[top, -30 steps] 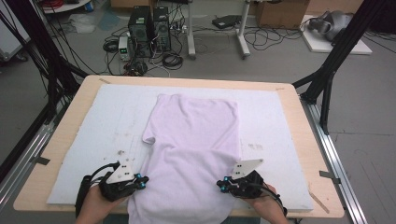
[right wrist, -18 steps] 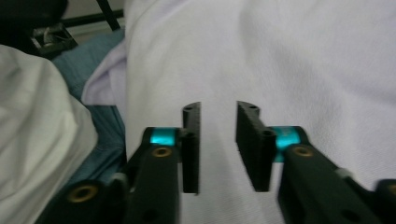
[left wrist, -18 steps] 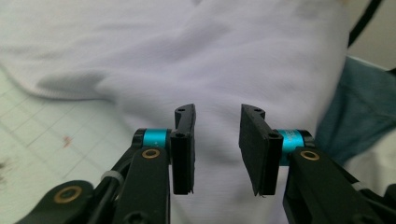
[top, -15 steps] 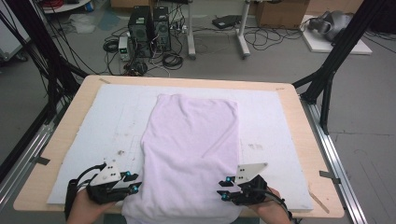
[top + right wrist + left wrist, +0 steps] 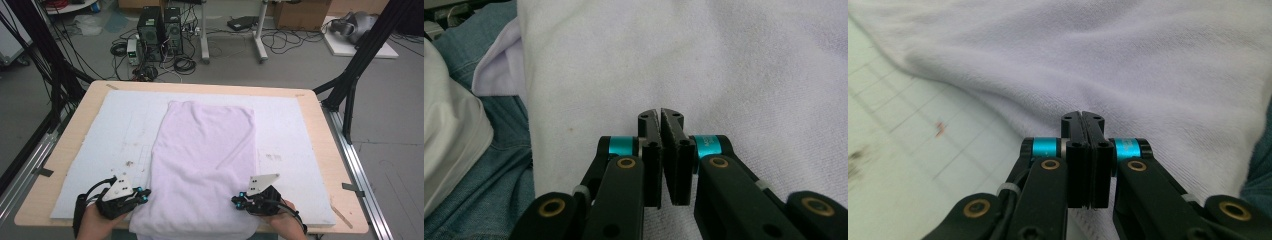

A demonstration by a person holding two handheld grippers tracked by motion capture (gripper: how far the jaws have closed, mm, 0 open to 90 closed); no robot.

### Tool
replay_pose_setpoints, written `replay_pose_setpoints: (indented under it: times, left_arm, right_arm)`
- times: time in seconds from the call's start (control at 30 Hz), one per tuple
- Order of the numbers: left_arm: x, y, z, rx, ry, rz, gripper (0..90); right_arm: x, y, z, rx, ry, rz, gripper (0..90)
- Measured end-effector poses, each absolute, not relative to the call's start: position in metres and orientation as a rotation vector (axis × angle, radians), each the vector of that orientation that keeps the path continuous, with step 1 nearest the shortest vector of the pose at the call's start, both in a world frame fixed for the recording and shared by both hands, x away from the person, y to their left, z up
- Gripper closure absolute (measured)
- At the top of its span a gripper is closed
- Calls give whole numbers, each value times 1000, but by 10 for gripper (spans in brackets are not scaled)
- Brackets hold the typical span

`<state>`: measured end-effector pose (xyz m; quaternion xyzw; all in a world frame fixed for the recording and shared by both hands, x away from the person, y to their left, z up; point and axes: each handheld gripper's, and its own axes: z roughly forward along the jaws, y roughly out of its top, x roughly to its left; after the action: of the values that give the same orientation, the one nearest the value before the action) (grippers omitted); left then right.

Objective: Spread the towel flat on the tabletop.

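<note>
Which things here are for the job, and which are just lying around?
For the job:
- lilac towel, spread on the white mat
- left gripper, shut, at the towel's left edge
- right gripper, shut, near its right edge

Just lying about:
- computer towers on the floor
- cables
- cardboard box

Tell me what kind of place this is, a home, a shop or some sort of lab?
Most likely a lab or workshop for recording handling tasks. A wooden table carries a white mat inside a black frame, and computer towers stand among tangled cables on the bare floor behind it.
</note>
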<state>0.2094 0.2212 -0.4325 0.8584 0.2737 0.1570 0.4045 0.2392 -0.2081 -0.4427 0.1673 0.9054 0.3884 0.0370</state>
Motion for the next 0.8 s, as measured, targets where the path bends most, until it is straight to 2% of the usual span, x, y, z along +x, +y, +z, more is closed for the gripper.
replay_pose_setpoints:
  times: [0.27, 0.33, 0.37, 0.43, 0.5, 0.53, 0.57, 0.63, 0.8]
  left_arm:
    - [185, 233, -424, 2160, 680, 401, 886]
    - [185, 231, -426, 2174, 667, 392, 877]
    - [186, 229, -428, 2173, 652, 377, 849]
    - [190, 226, -432, 2179, 638, 365, 689]
    - [195, 221, -438, 2196, 628, 339, 637]
    - [197, 219, -440, 2208, 626, 334, 650]
    - [199, 217, -444, 2233, 608, 321, 712]
    - [200, 218, -444, 2222, 601, 330, 851]
    - [193, 222, -442, 2218, 631, 363, 877]
  right_arm:
    - [231, -210, -433, 469, 2773, 1228, 874]
    - [230, -215, -428, 469, 2749, 1263, 819]
    - [230, -217, -426, 475, 2743, 1263, 751]
    - [229, -219, -425, 482, 2773, 1249, 692]
    - [228, -219, -430, 464, 2797, 1217, 673]
    - [227, -218, -433, 459, 2810, 1200, 679]
    - [226, -217, -435, 462, 2819, 1182, 714]
    - [226, -216, -442, 452, 2814, 1167, 860]
    - [226, -218, -439, 414, 2840, 1168, 888]
